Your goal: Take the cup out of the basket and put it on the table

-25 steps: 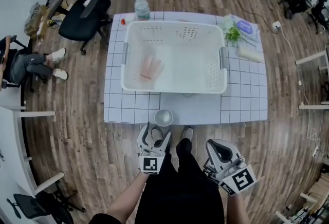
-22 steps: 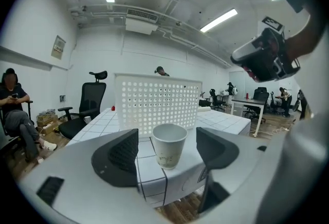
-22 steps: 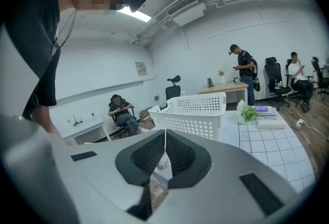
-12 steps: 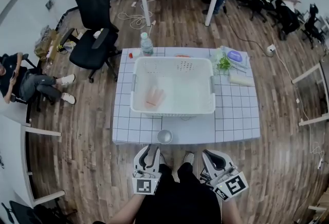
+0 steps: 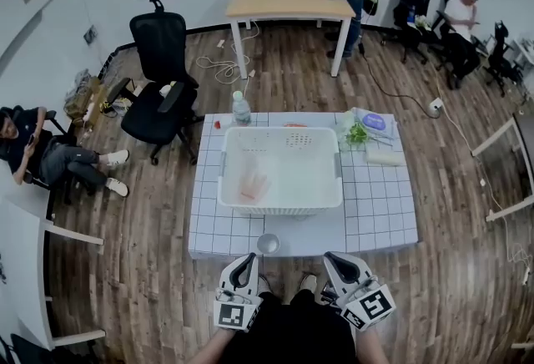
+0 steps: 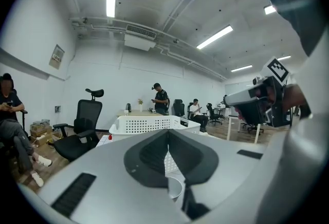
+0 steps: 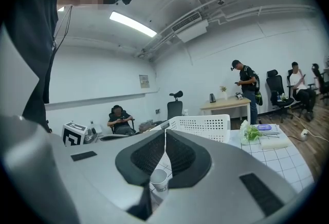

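White plastic basket point(image 5: 279, 205) stands in the middle of the gridded table point(image 5: 375, 212). The cup point(image 5: 268, 244) is outside of it: it stands upright on the table near the front edge, apart from the front wall of the basket. Inside the basket, in its left part, lies a pale pink thing point(image 5: 253, 184); I cannot tell what it is.

The left gripper point(image 5: 248, 264) and the right gripper point(image 5: 335, 263) are both off the table, close to the person's body, near the front edge. The cup is nearer to the left one. In the left gripper view the fingers point(image 6: 149, 156) are pressed together with nothing between them. In the right gripper view the fingers point(image 7: 182, 156) are also together and hold nothing.

A water bottle point(image 5: 241, 108) stands behind the left back corner of the basket.
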